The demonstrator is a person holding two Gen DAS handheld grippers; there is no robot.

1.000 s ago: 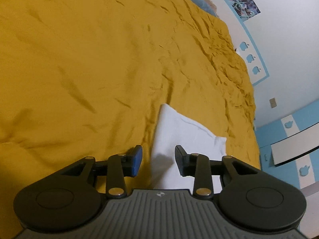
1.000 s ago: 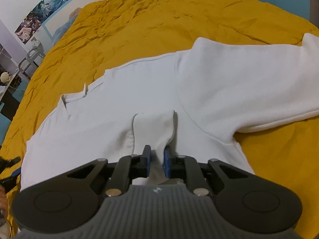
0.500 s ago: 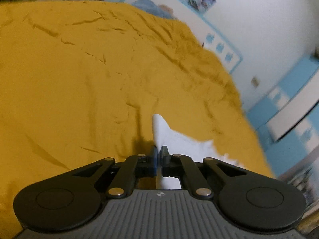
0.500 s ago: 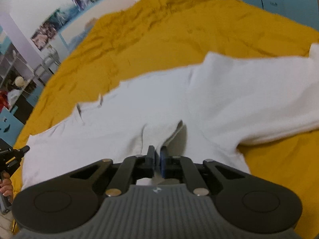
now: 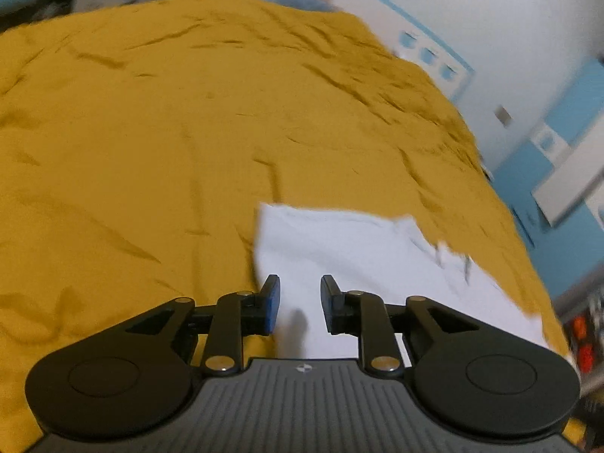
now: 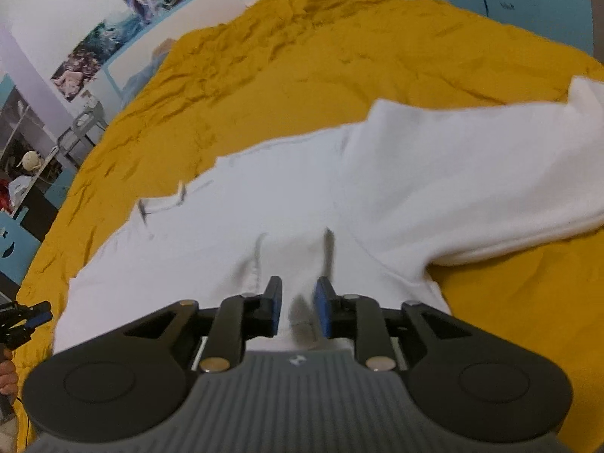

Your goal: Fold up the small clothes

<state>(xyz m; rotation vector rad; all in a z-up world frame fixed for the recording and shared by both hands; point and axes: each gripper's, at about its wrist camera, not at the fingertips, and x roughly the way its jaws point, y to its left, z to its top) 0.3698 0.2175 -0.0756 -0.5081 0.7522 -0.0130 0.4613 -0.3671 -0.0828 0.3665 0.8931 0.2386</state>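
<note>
White fabric, a small long-sleeved garment (image 6: 287, 204), lies spread face-down or flat on the yellow bedspread (image 6: 339, 68), one sleeve (image 6: 472, 173) angled out to the right. The left gripper (image 5: 300, 294) hovers parted over a garment corner; the right gripper (image 6: 298, 294) stands narrowly parted, straddling a raised pleat without clamping it. Close each gripper on an edge only, taking both layers, then lift evenly to carry the fold over.

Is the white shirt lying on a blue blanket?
No, the white shirt lies spread on a wrinkled yellow blanket.

Left claw (image 5: 300, 304) (fingers parted) above white garment (image 5: 362, 264) on yellow bedspread (image 5: 151, 143).
</note>
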